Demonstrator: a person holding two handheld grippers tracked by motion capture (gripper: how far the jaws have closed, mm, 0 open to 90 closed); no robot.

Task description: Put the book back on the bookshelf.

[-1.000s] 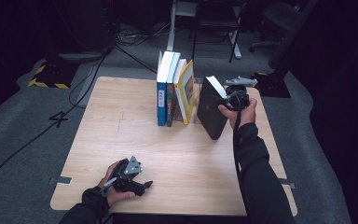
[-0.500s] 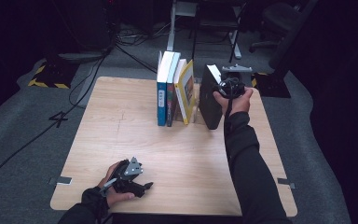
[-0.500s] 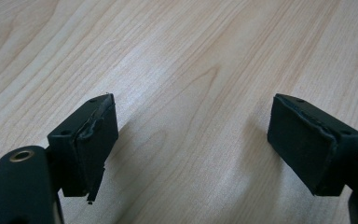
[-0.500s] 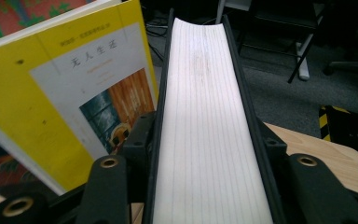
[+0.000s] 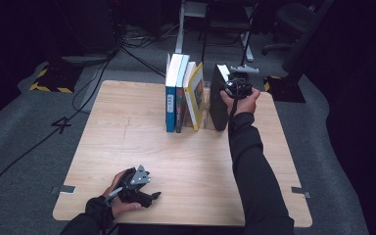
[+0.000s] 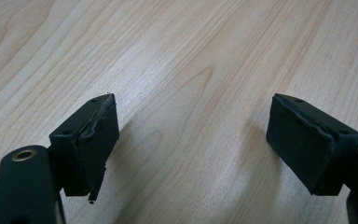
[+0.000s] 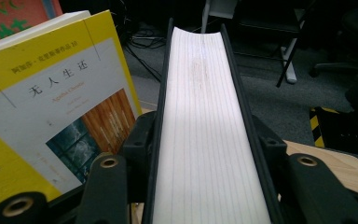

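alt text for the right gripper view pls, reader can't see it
The right gripper is clamped on a black-covered book, its white page edges running up between the two black jaws. A yellow paperback with Chinese title text leans at the left; dark floor and a corner of the wooden table lie beyond.

A thick black-covered book (image 5: 219, 100) with white page edges (image 7: 209, 135) is standing upright near the wooden table's (image 5: 127, 147) far edge, just right of a leaning yellow-covered paperback (image 5: 196, 95) and apart from it.

A dim lab or studio: floor cables (image 5: 127, 49), hazard-taped equipment base (image 5: 54, 78), office chair (image 5: 298, 19) behind the table (image 5: 127, 112)
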